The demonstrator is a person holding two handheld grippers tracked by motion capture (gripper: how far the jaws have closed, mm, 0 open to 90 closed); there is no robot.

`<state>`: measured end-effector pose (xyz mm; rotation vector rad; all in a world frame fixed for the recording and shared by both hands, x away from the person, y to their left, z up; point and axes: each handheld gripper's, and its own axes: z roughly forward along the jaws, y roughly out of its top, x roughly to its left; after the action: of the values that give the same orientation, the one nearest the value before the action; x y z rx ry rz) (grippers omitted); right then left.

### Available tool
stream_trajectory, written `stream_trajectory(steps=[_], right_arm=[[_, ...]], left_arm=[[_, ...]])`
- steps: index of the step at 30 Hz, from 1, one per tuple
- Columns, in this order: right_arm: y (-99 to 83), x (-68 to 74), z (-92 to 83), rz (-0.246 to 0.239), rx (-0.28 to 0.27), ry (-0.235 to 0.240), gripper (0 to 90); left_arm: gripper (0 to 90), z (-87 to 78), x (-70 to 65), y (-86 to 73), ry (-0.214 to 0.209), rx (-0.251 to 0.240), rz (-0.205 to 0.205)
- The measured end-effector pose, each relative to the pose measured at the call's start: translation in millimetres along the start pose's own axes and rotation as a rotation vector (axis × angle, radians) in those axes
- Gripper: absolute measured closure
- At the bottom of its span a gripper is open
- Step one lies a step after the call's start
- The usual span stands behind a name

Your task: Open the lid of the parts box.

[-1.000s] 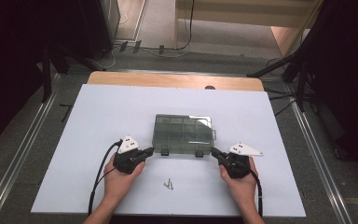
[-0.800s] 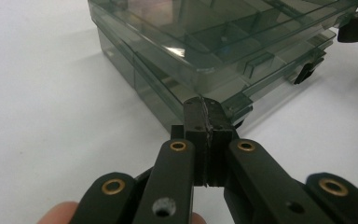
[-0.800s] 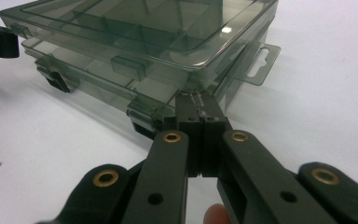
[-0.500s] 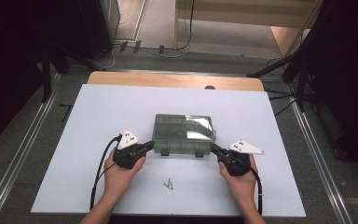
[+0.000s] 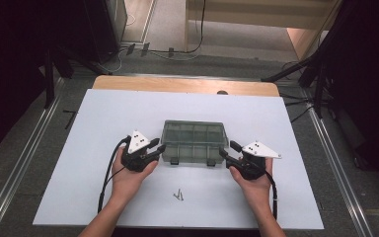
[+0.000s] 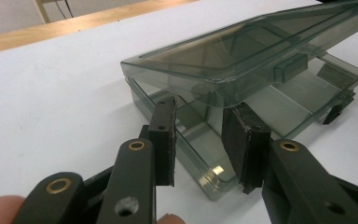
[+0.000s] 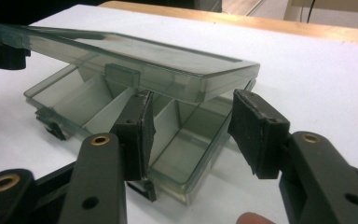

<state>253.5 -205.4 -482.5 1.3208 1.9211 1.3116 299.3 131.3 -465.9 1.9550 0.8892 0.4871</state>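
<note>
In the high view, a smoky clear plastic box (image 5: 194, 141) sits at the middle of the white counter (image 5: 94, 118), its long front edge facing the person. The left tool (image 5: 156, 146) is at the box's lower left corner and the right tool (image 5: 226, 149) at its lower right corner, each held in a hand (image 5: 128, 178) that enters from the bottom of the frame. Two small screws (image 5: 178, 194) lie on the counter below the box, between the forearms.

From above, the box looks closed. The two gripper views tell more: the lid (image 6: 242, 51) is raised at the front and tilts upward, away from the tray (image 6: 200, 154), so the dividers (image 7: 107, 112) and compartments inside are visible. A small latch tab (image 7: 120, 74) hangs from the lid's front edge.

In the left gripper view, the left tool's jaws stand partly apart, having just been opening. The corner of the tray lies between the pads (image 6: 163, 135), and the lid's edge hangs just above them; the pads do not press on either, so the tool is released.

In the right gripper view, the right tool (image 7: 191, 135) has also just been opening. Its jaws straddle the tray's near corner with a gap on both sides, under the lid's overhanging corner, holding nothing.
</note>
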Motion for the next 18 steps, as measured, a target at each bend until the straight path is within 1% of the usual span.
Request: stream_trajectory(steps=[2, 3, 5, 7, 12, 13, 15, 16, 18], right_arm=[[2.4, -1.3, 0.7, -0.005, -0.007, 0.006, 50.8], [4.9, -2.3, 1.4, -0.014, -0.019, 0.001, 51.0], [5.9, -3.3, 2.0, -0.021, -0.022, -0.003, 51.3], [10.3, -5.9, 3.9, -0.022, -0.039, -0.004, 52.0], [16.1, -10.7, 6.6, -0.025, -0.045, -0.013, 54.9], [19.3, -13.6, 7.8, -0.027, -0.047, -0.024, 57.0], [21.7, -16.2, 8.5, -0.025, -0.06, -0.022, 59.8], [21.7, -16.2, 8.5, -0.025, -0.06, -0.022, 59.8], [25.5, -19.4, 10.3, -0.024, -0.063, -0.014, 62.7]], left_arm=[[65.3, 0.9, 0.2, 3.1, -0.001, -0.006, -0.003], [65.3, 1.5, 1.0, 7.0, 0.003, -0.012, 0.001], [65.3, 1.5, 1.2, 9.8, 0.002, -0.016, 0.006], [65.4, 1.5, 2.1, 15.7, 0.001, -0.024, 0.013], [65.4, 1.7, 3.7, 22.3, 0.011, -0.041, 0.02], [65.4, 2.4, 4.9, 24.7, 0.01, -0.046, 0.022], [65.5, 3.2, 5.8, 27.6, 0.011, -0.055, 0.027], [65.5, 3.2, 5.8, 27.6, 0.011, -0.055, 0.027], [65.5, 4.3, 6.4, 31.5, 0.009, -0.064, 0.034]])
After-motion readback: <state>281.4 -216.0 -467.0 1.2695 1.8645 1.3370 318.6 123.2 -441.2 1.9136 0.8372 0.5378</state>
